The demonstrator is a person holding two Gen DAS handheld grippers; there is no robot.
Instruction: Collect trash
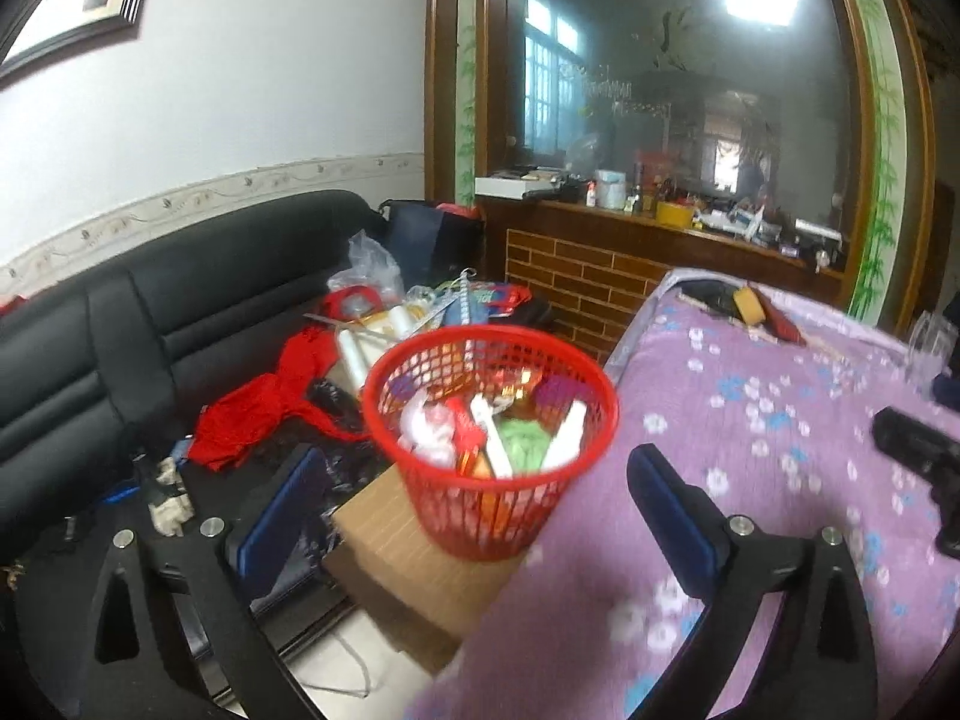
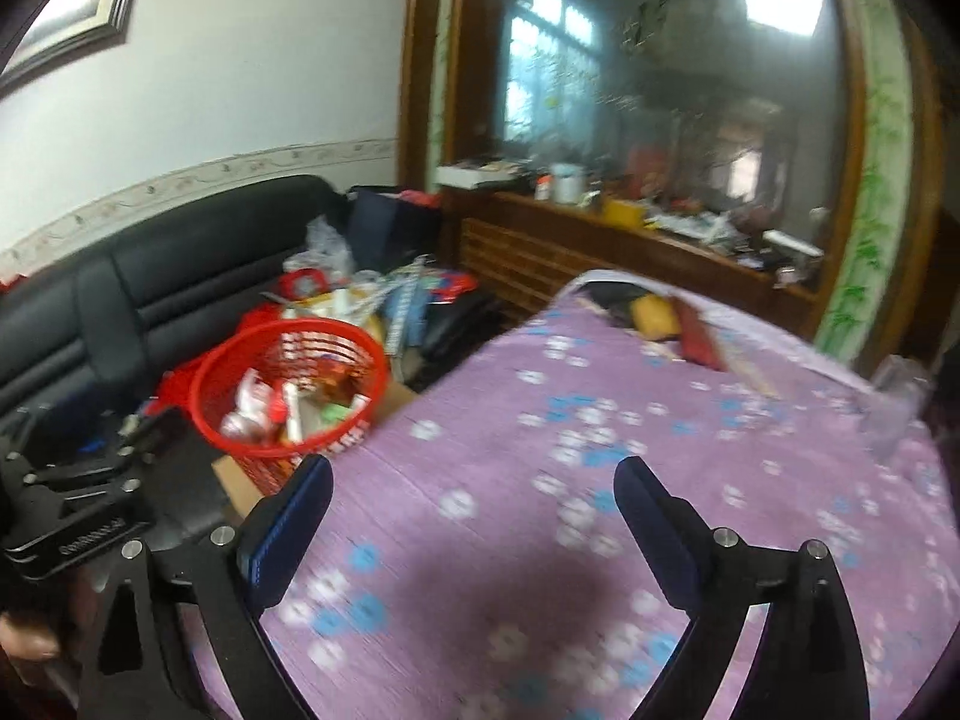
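Observation:
A red mesh basket (image 1: 489, 501) holding several pieces of trash stands on a cardboard box (image 1: 396, 564) beside the table. It also shows in the right wrist view (image 2: 288, 372). My left gripper (image 1: 480, 462) is open and empty, its fingers on either side of the basket's near wall. My right gripper (image 2: 474, 474) is open and empty above the purple flowered tablecloth (image 2: 540, 480). The right gripper's body shows at the right edge of the left wrist view (image 1: 918, 450).
A black sofa (image 1: 150, 324) with red cloth (image 1: 258, 408) and piled clutter lies at the left. A brown block and a red flat item (image 1: 768, 312) sit at the table's far end. A wooden counter (image 1: 660, 228) stands behind.

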